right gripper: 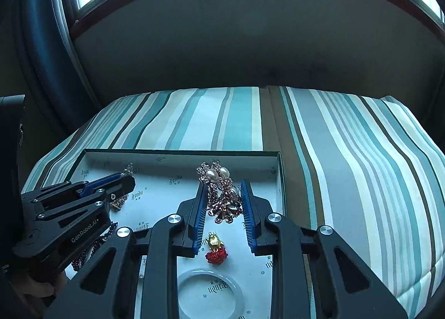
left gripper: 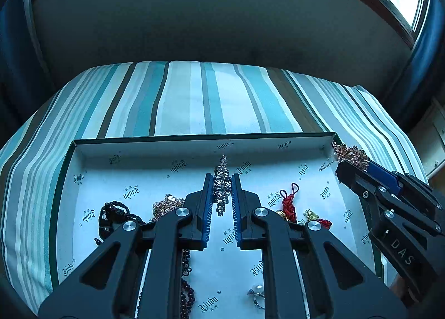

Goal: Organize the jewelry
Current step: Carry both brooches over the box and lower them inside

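Left gripper clamps silver crystal chain; right gripper grips rose-gold pearl brooch (2 pearls). Lower gently into white paper-lined box, apart.

Pearl-and-crystal jewelry between blue pads

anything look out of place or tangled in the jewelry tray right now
Mostly the tray looks jumbled rather than damaged. Each claw is shut on a crystal piece: the left claw on a silver crystal strand, the right claw on a pearl and crystal cluster. A dark bead string and red knot charm lie loose on the tray floor.
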`<state>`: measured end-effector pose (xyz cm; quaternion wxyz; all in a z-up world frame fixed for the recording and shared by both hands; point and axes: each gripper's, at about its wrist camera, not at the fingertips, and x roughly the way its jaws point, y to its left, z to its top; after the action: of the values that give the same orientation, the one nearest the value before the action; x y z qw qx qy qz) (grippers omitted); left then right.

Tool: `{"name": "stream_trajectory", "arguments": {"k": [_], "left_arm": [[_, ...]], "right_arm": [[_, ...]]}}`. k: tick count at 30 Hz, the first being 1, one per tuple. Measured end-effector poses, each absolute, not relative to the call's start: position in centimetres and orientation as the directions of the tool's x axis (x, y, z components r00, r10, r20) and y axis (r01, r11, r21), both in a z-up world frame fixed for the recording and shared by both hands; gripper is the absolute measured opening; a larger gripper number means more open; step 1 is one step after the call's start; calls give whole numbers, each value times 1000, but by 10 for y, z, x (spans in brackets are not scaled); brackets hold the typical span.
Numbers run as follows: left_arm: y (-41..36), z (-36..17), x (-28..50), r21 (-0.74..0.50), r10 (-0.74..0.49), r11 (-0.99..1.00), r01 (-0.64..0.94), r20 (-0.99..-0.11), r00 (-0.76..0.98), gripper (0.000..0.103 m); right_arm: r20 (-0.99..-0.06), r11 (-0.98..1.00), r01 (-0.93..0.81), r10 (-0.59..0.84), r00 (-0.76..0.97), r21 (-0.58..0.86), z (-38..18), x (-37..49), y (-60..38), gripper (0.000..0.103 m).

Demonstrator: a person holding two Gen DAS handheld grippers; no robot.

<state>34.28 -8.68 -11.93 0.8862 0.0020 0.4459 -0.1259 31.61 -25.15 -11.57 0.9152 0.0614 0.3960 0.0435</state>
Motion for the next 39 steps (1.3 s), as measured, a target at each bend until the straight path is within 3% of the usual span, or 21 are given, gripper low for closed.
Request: {"name": "stream_trajectory", "arguments": {"k": [10,29,32,35,39], "left_arm": [[-92,-142,359,-51,-164,975,218,-826,539,13],[-97,-151,365,-50,-162,973,227,-847,507,13],[-98,-152,365,-51,-163,972,230,-850,502,16],[-99,-152,365,-47,-160,972,229,-847,507,31],[-99,-151,363,-44,-160,972,232,-844,513,33]], "right_arm": [[-777,994,-1,86,623,109,-138,335,-252,25],[-814,993,-7,98,572,115,-152,346,-256,26],[-815,992,-2,102,570,123,-153,345,-258,26],[-815,992,-3,104,571,125,-153,344,-259,26],[-816,993,-8,105,569,122,-153,346,-257,26]]}}
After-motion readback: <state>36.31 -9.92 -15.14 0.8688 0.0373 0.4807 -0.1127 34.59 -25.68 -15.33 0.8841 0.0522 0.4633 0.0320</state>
